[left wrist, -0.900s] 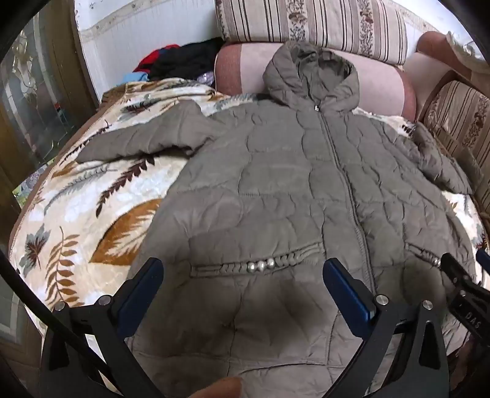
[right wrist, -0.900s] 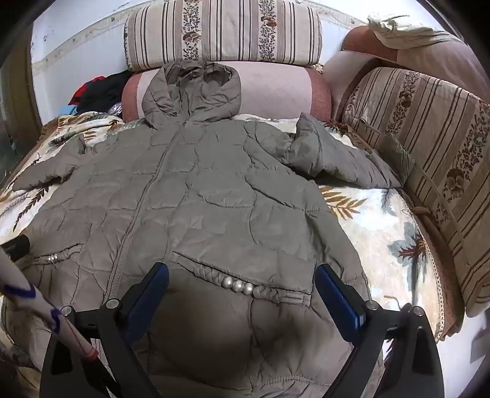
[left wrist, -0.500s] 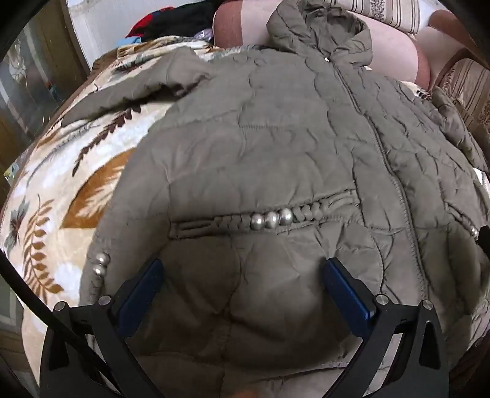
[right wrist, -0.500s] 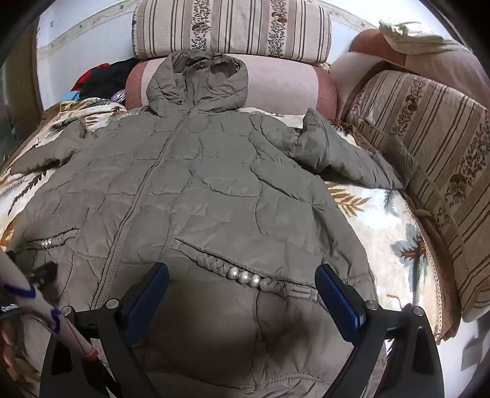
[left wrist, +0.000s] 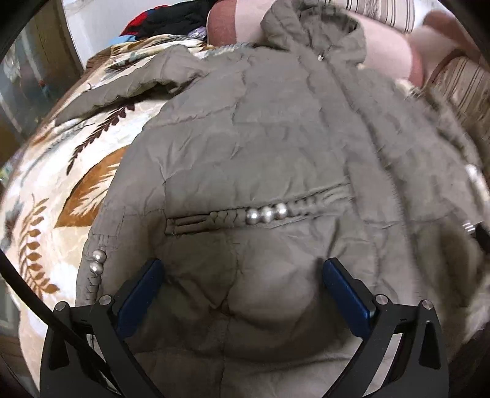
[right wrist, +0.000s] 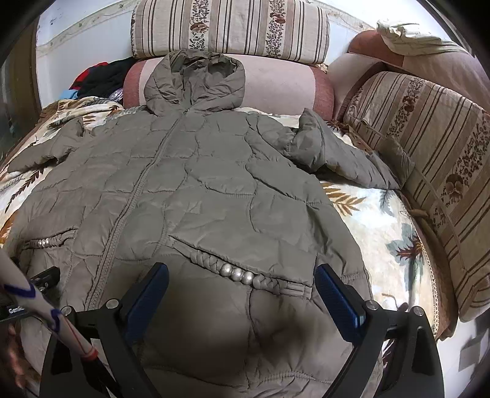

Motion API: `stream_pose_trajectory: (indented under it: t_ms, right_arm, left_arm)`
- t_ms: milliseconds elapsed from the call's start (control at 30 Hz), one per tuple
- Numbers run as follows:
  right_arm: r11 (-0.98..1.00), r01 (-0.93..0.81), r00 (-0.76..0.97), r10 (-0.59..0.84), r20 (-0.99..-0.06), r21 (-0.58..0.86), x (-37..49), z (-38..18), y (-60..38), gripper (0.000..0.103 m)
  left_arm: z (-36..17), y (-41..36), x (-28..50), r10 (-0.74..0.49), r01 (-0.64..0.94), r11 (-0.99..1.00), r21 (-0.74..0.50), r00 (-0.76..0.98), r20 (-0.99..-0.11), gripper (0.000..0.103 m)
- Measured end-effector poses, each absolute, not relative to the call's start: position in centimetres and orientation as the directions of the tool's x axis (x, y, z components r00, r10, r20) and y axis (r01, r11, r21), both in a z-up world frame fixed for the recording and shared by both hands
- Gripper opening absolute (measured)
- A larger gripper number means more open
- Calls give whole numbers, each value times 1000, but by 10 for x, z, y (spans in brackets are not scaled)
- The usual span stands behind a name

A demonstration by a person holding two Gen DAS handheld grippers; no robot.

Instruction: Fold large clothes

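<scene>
An olive quilted hooded jacket point(right wrist: 196, 189) lies face up on a leaf-patterned blanket, hood against the pink bolster, sleeves spread to both sides. It fills the left wrist view point(left wrist: 275, 147) too. My left gripper point(left wrist: 242, 275) is open, low over the jacket's lower left part, just below the pearl-trimmed pocket point(left wrist: 263, 214). My right gripper point(right wrist: 240, 281) is open over the lower right part, its jaws either side of the other pearl pocket point(right wrist: 239, 274). The left gripper also shows at the left edge of the right wrist view point(right wrist: 43, 280).
The leaf blanket point(right wrist: 376, 226) covers the seat. A pink bolster point(right wrist: 275, 85) and striped cushions point(right wrist: 232, 27) stand behind; another striped cushion point(right wrist: 428, 165) lines the right side. Dark and red clothes point(left wrist: 171, 21) are piled at the back left.
The left gripper has moved forward and down, close onto the jacket's lower left. The right gripper has moved in slightly. Both jaws stay open.
</scene>
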State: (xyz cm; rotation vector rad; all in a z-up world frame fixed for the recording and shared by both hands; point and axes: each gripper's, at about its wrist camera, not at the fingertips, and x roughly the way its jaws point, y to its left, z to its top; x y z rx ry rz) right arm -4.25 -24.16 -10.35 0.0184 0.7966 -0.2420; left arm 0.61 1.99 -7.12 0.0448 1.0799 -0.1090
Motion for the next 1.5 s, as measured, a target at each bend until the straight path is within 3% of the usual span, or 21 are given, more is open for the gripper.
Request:
stream_pose_trajectory:
  t_ms: [200, 400, 567, 667, 733, 833, 867, 933, 967, 1167, 1233, 1267, 1400, 1500]
  right_arm:
    - [970, 232, 666, -214, -715, -74, -44, -105, -247, 98]
    - [953, 284, 643, -268, -717, -101, -55, -103, -281, 98]
    - [910, 414, 554, -274, -786, -25, -77, -121, -349, 97]
    - [895, 443, 525, -212, -824, 52, -87, -134, -375, 92]
    - [889, 443, 528, -151, -836, 120, -92, -140, -385, 84]
    - [884, 403, 544, -25, -839, 235, -96, -145, -387, 50]
    - [886, 393, 535, -1, -845, 248, -97, -147, -384, 36]
    - [906, 375, 521, -30, -853, 198, -99, -144, -374, 24]
    - [916, 364, 517, -47, -855, 169, -101, -142, -371, 23]
    - [912, 383, 515, -80, -853, 146, -111, -140, -374, 27]
    - [895, 406, 544, -72, -836, 187, -120, -132, -384, 34]
    - [882, 423, 561, -76, -824, 207, -125, -127, -391, 43]
    - [817, 537, 620, -212, -756, 211, -157, -94, -424, 63]
    - [749, 618, 636, -296, -713, 240, -181, -73, -450, 69]
  left_arm:
    - [-37, 57, 11, -12, 40, 999, 12, 554, -833, 103]
    - [-50, 114, 20, 52, -35, 999, 39, 523, -851, 103]
    - [-82, 130, 28, -50, -3, 998, -57, 439, -897, 103]
    - [-91, 124, 22, -121, 11, 992, -128, 414, -902, 89]
    - [-90, 119, 18, -112, 23, 993, -113, 422, -900, 73]
    - [-83, 109, 0, -111, 48, 994, -100, 426, -898, 50]
    - [-81, 105, -4, -107, 50, 994, -95, 427, -898, 47]
    - [-75, 98, -13, -85, 54, 996, -68, 433, -897, 41]
    - [-72, 97, -14, -77, 56, 997, -59, 435, -897, 40]
    - [-58, 99, -34, -27, 53, 999, -3, 464, -885, 44]
    - [-48, 105, -34, -40, 35, 999, -27, 479, -877, 49]
    - [-40, 108, -36, -43, 28, 999, -34, 500, -865, 51]
    - [-14, 108, -41, -51, 33, 999, -39, 574, -817, 65]
    - [6, 99, -44, -46, 52, 998, -17, 630, -776, 75]
